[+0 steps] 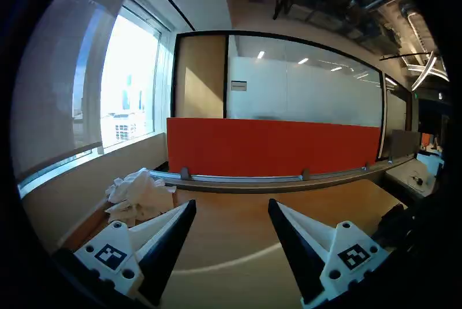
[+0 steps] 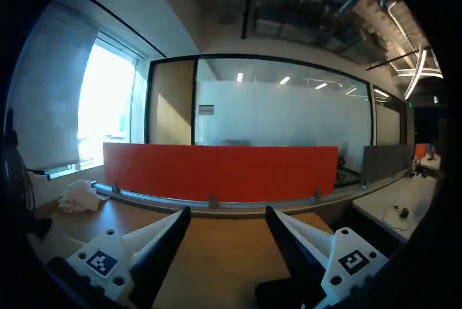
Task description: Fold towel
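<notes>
Towel crumpled at bench far-left corner, near window. Left gripper & right gripper spread, empty, well apart from it. Looks soft, light, limp; prob. pinch at corner/edge.

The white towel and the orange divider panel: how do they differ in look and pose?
Colour: the towel is white, the divider panel is orange. Shape: the towel is a crumpled heap, the panel is flat and smooth. Pose: the towel lies on the wooden desk near the window, the panel stands upright along the desk's far edge. Both are at the same desk.
</notes>
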Tool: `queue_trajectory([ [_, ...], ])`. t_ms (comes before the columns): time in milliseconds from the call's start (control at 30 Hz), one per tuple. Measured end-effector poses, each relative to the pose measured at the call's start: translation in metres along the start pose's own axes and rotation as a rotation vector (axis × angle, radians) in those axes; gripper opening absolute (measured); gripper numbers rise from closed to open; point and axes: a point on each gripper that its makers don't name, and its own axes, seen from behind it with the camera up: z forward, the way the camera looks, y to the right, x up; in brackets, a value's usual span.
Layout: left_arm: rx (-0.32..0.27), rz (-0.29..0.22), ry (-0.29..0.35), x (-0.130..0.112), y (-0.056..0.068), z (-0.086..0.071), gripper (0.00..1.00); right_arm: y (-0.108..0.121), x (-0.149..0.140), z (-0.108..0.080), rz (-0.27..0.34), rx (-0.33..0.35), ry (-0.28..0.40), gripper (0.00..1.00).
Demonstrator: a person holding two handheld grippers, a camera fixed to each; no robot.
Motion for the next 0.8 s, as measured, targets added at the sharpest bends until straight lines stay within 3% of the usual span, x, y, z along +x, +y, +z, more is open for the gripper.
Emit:
queue_trajectory([
  [500, -0.007, -0.032, 0.039, -0.025, -0.007, 0.008, 0.93, -0.022, -0.010, 0.003, 0.036, 0.011, -0.015, 1.00],
  [800, 0.001, 0.000, 0.050, -0.068, -0.016, 0.010, 0.93, -0.034, -0.028, -0.002, 0.044, 0.008, -0.035, 1.00],
])
